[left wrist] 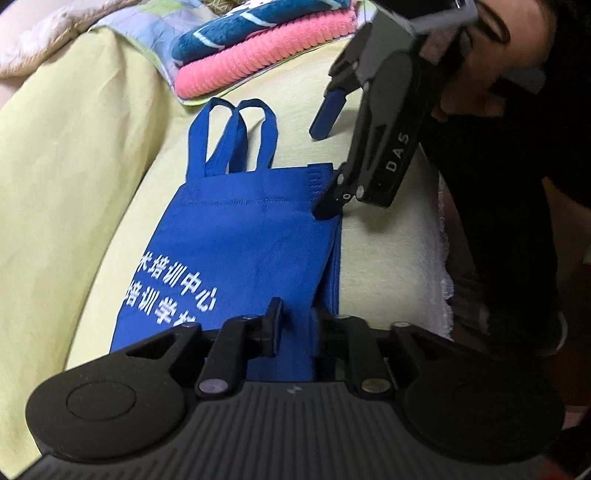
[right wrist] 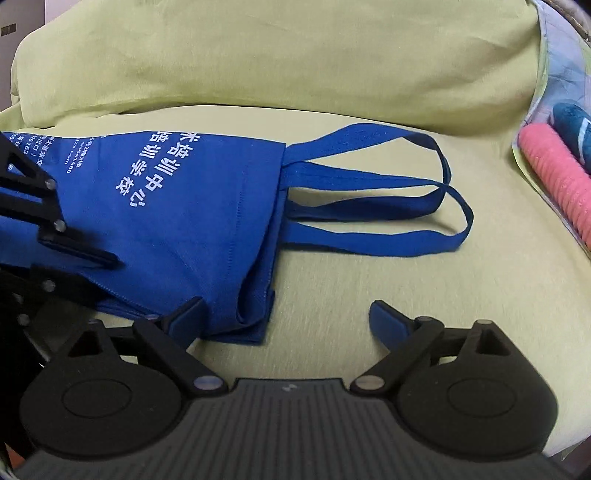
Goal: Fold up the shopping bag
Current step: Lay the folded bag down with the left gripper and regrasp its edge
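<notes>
A blue shopping bag [left wrist: 240, 229] with white printed characters lies flat on a yellow-green sheet, folded lengthwise, its handles [left wrist: 236, 136] pointing away. My left gripper [left wrist: 299, 317] stands a little open at the bag's near end, a raised fold of fabric between its fingers; I cannot see the pads pressing it. The right wrist view shows the bag [right wrist: 177, 206], its handles [right wrist: 369, 184] spread to the right, and the left gripper [right wrist: 85, 273] straddling the bag's edge. My right gripper [right wrist: 286, 315] is wide open and holds nothing. Its left finger [right wrist: 188, 314] touches the bag's corner. It also shows from outside, right gripper [left wrist: 327, 164].
Folded pink towel [left wrist: 258, 62] and teal towel [left wrist: 258, 22] lie stacked beyond the handles; the pink towel [right wrist: 554, 184] sits at the right edge. A bulky green cover [right wrist: 258, 55] rises behind the bag. A dark sleeve [left wrist: 498, 203] and white fabric edge [left wrist: 439, 277] border the right.
</notes>
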The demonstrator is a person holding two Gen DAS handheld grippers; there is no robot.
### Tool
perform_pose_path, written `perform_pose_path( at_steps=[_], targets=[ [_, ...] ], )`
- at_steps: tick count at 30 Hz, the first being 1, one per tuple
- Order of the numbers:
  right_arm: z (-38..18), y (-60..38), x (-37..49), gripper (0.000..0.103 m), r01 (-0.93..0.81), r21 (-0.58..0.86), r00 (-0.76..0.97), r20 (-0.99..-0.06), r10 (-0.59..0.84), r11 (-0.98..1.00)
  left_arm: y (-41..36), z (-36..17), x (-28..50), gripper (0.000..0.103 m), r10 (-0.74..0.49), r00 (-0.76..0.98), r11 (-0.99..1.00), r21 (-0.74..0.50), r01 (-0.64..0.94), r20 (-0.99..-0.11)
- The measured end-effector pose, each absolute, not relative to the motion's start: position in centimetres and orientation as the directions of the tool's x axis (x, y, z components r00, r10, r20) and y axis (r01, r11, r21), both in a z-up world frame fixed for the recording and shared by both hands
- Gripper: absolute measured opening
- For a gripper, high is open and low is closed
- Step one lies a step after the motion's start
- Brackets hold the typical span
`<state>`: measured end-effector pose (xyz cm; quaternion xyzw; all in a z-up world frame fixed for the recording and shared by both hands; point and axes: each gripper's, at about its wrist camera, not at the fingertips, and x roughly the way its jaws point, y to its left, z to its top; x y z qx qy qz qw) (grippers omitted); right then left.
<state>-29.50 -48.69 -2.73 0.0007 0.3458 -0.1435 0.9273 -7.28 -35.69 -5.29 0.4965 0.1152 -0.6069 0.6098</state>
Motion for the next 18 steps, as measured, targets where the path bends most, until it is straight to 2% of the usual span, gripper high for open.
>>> perform_pose_path(
  at_steps=[2, 5, 6, 12, 15, 18],
  targets=[
    [-2.8, -48.6, -29.5, 0.095, 0.267, -0.103, 0.719, -0.640, -0.270, 0.958, -35.2, -3.5, -6.3, 0.034, -0.635, 0.183, -0.203, 0.390, 0.898, -0.751],
    [-2.8, -48.6, -29.4, 0.096, 0.268, -0.112, 0.719, -0.638, -0.276, 0.957, -34.7, -0.7, -4.8, 0.052, -0.666, 0.160, -0.156, 0.345, 0.925, -0.729],
    [-2.9, -48.5, -29.4, 0.096, 0.268, -0.114, 0.718, -0.638, -0.278, 0.957, -34.9, 0.1, -4.2, 0.054, -0.674, 0.165, -0.141, 0.344, 0.928, -0.720],
    [-3.0, -48.4, -29.4, 0.096, 0.269, -0.131, 0.717, -0.634, -0.289, 0.954, -38.5, 3.0, 0.3, 0.054, -0.689, 0.185, -0.085, 0.331, 0.940, -0.701],
    [-3.1, -48.3, -29.4, 0.096, 0.271, -0.137, 0.717, -0.632, -0.295, 0.953, -41.3, 2.4, 2.6, 0.054, -0.640, 0.180, -0.090, 0.305, 0.948, -0.747],
    [-3.2, -48.3, -29.5, 0.096, 0.272, -0.139, 0.721, -0.626, -0.297, 0.952, -43.8, 0.8, 5.0, 0.054, -0.566, 0.129, -0.102, 0.225, 0.969, -0.814]
  ],
)
